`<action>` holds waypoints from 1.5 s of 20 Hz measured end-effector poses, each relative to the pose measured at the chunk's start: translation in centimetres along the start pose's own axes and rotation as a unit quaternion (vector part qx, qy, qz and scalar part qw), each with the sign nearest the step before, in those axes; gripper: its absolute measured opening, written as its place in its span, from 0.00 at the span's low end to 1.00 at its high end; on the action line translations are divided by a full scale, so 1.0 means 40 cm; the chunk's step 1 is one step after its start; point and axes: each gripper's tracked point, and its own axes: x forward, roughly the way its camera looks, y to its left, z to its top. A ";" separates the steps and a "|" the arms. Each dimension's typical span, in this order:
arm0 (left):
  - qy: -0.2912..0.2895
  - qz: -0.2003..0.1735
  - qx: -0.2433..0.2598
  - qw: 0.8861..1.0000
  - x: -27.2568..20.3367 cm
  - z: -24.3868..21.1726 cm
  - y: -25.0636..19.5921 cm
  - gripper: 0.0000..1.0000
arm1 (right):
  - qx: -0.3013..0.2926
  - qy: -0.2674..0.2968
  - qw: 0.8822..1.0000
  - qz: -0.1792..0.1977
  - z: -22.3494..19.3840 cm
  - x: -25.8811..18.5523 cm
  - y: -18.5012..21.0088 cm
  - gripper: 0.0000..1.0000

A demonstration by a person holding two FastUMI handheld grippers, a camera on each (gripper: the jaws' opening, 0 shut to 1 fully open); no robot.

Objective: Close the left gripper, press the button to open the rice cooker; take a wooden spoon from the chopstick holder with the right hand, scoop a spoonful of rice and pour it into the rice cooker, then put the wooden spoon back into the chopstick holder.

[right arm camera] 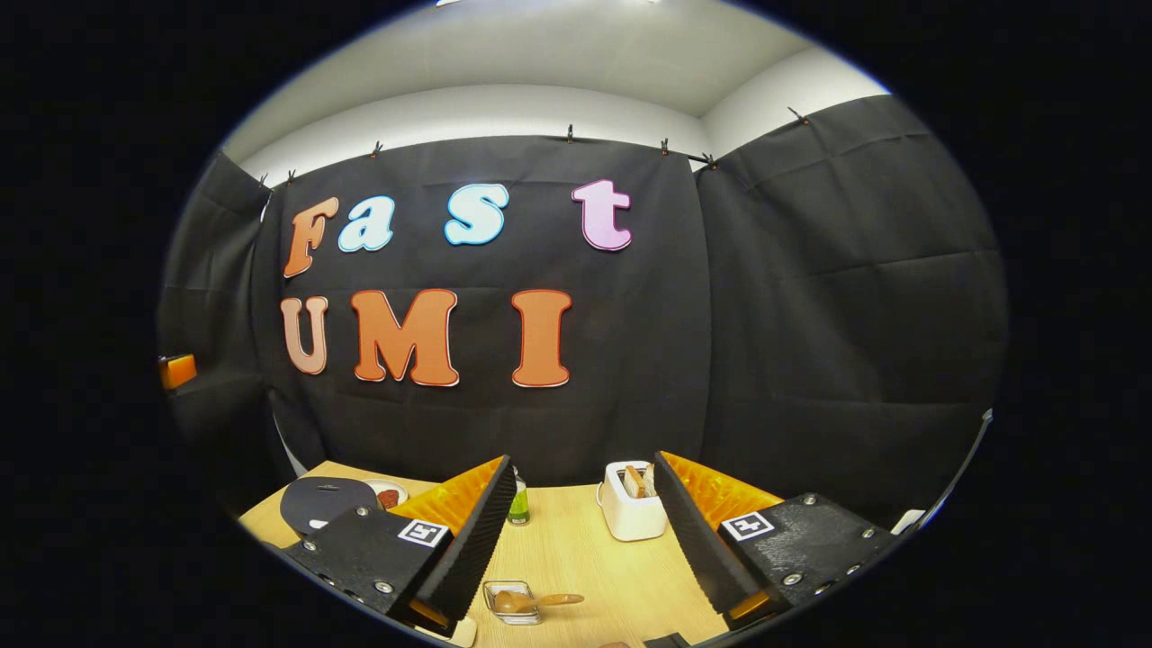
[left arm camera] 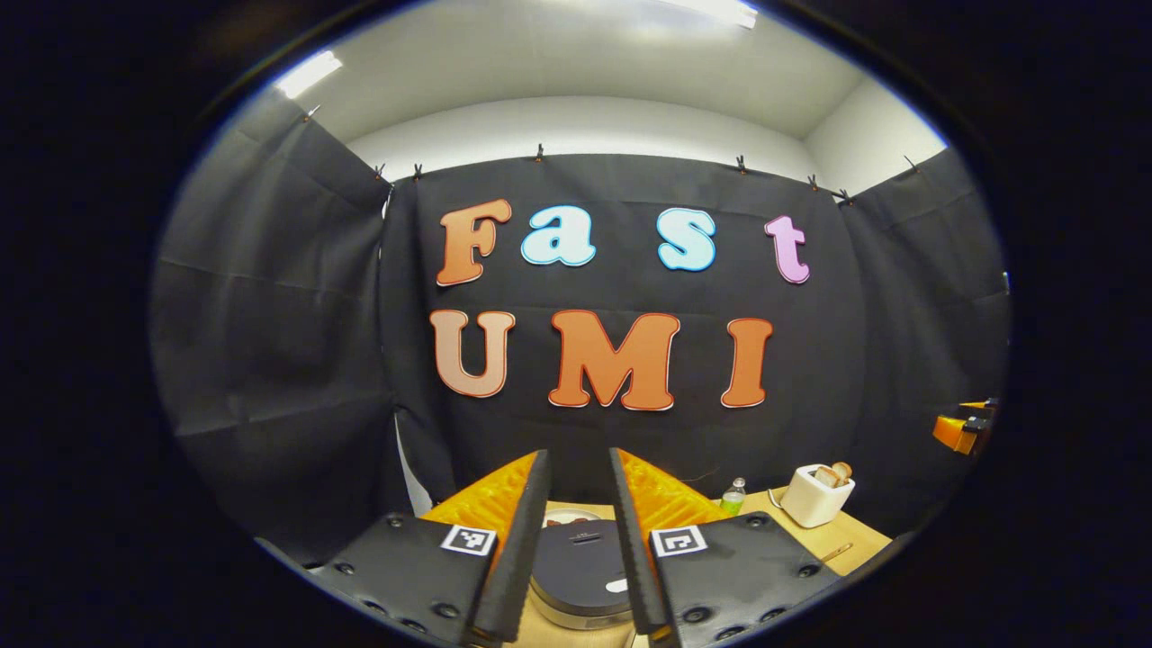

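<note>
The rice cooker shows its dark, closed lid low between my left gripper's fingers. My left gripper is open with a narrow gap and holds nothing. In the right gripper view the rice cooker stands at the table's left. A white holder with wooden pieces sticking out stands just left of my right finger. The same holder appears at the right in the left gripper view. A wooden spoon lies with its bowl in a small clear dish near the front. My right gripper is wide open and empty.
A small green bottle stands mid-table at the back, and a plate with something red lies behind the cooker. The light wooden table runs up to the black cloth wall. An orange part of the other gripper shows at the far right.
</note>
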 end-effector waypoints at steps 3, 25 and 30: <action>0.000 -0.007 -0.002 1.000 -0.002 -0.009 0.004 0.48 | -0.001 0.002 1.000 -0.002 -0.006 -0.001 -0.003 0.95; 0.176 -0.085 -0.014 0.981 0.169 -0.575 -0.143 0.04 | -0.007 0.065 0.997 -0.037 -0.113 -0.021 -0.059 0.95; 0.236 -0.089 -0.001 0.968 0.194 -0.731 -0.165 0.04 | -0.016 0.080 0.995 -0.055 -0.139 -0.052 -0.096 0.95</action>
